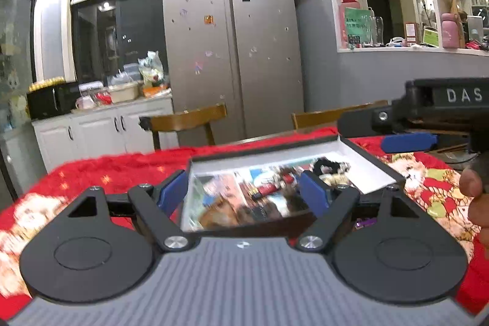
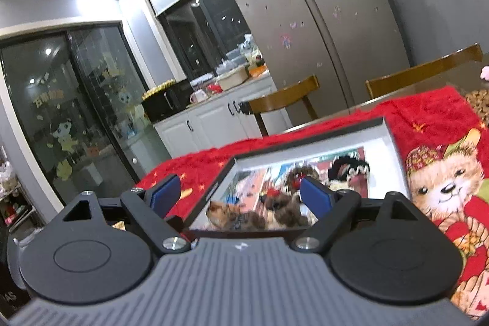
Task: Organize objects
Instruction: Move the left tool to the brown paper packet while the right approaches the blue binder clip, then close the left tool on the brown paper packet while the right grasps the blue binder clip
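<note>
A shallow box (image 1: 377, 165) with a black rim and white inner walls lies on the red blanket. It holds several small colourful items, blurred, among them a black scrunchie (image 1: 331, 165). My left gripper (image 1: 244, 192) is open, hovering low over the box's near left corner with nothing pressed between its blue pads. From the right, a blue finger (image 1: 408, 141) of the other gripper reaches over the box's far right corner, with a thumb (image 1: 472, 182) below it. In the right wrist view my right gripper (image 2: 240, 193) is open over the near edge of the box (image 2: 308, 139); the scrunchie (image 2: 348, 167) lies at the back.
The red blanket (image 2: 428, 124) with a bear print (image 2: 443, 188) covers the table. Two wooden chairs (image 1: 186, 116) (image 1: 324, 113) stand behind it, then a steel fridge (image 1: 232, 51). A cluttered white counter (image 1: 101, 118) is at the left, and wall shelves (image 1: 412, 48) at the right.
</note>
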Motion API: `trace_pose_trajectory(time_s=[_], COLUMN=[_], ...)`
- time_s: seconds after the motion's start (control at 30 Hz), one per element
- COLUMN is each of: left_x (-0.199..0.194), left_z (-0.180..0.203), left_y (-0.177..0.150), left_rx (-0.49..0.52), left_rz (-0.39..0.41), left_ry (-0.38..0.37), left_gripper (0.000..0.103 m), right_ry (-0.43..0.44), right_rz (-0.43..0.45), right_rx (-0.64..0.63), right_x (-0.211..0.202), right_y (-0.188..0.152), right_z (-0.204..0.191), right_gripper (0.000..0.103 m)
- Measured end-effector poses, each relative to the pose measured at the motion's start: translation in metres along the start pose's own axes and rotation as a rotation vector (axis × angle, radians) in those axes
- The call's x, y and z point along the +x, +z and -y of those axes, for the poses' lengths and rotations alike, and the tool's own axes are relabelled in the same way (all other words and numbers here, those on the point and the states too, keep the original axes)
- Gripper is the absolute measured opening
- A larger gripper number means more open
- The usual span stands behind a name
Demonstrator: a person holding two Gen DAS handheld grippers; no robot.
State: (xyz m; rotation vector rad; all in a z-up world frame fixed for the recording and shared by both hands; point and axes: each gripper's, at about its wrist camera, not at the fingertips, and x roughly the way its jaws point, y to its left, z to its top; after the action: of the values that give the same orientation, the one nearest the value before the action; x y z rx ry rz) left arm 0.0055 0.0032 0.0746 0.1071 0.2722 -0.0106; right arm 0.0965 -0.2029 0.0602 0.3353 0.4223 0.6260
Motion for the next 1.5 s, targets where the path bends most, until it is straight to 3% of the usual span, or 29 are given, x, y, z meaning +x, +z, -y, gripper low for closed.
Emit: trace_pose_trajectory(time_s=[0.2,0.3,0.57,0.7,0.87,0.93,1.03,1.43,1.5], left_x=[0.023,0.033,0.050,0.062,0.076,0.082,0.090,0.092,0.092], left_z=[-0.005,-0.008,0.011,0.015,0.009,0.006,0.007,0.010,0.011], left_y=[-0.024,-0.027,-0.041,-0.048,-0.053,-0.053,-0.055,-0.057,-0.057], left_rx=[-0.078,-0.113,-0.038,-0.025,-0.062,-0.075,-0.070,-0.065,-0.061], left_rz=[-0.088,-0.129,-0.168,-0.220,-0.271,-0.296,-0.338,-0.342,-0.341], left_ry=[-0.044,-0.066,-0.078,-0.085,-0.095,-0.089,-0.042,-0.032,-0.029], left_gripper=[0.083,0.083,0.082,0.070,0.069,0.069,0.060,0.060,0.060], right_ry=[-0.005,-0.002,-0.022,-0.013,-0.030,-0.038,-0.043,-0.062,-0.065], right_rz=[-0.089,-0.122,-0.209,-0.245,-0.257,-0.258,-0.267,-0.301,-0.308], right_rx=[-0.024,-0.011,-0.031,-0.029,-0.018,-0.021,-0.028,-0.061,-0.082], right_x=[0.015,0.020,0.039,0.047,0.050,0.052,0.055,0.073,0.074], right_y=[-0.013,-0.017,-0.030,-0.036,-0.038,-0.039,-0.040,-0.046,-0.048], right_z=[0.006,0.011,0.012,0.013,0.016,0.017,0.017,0.020,0.017], right_gripper=[0.077,0.075,0.073,0.073,0.073,0.073,0.073,0.073,0.069])
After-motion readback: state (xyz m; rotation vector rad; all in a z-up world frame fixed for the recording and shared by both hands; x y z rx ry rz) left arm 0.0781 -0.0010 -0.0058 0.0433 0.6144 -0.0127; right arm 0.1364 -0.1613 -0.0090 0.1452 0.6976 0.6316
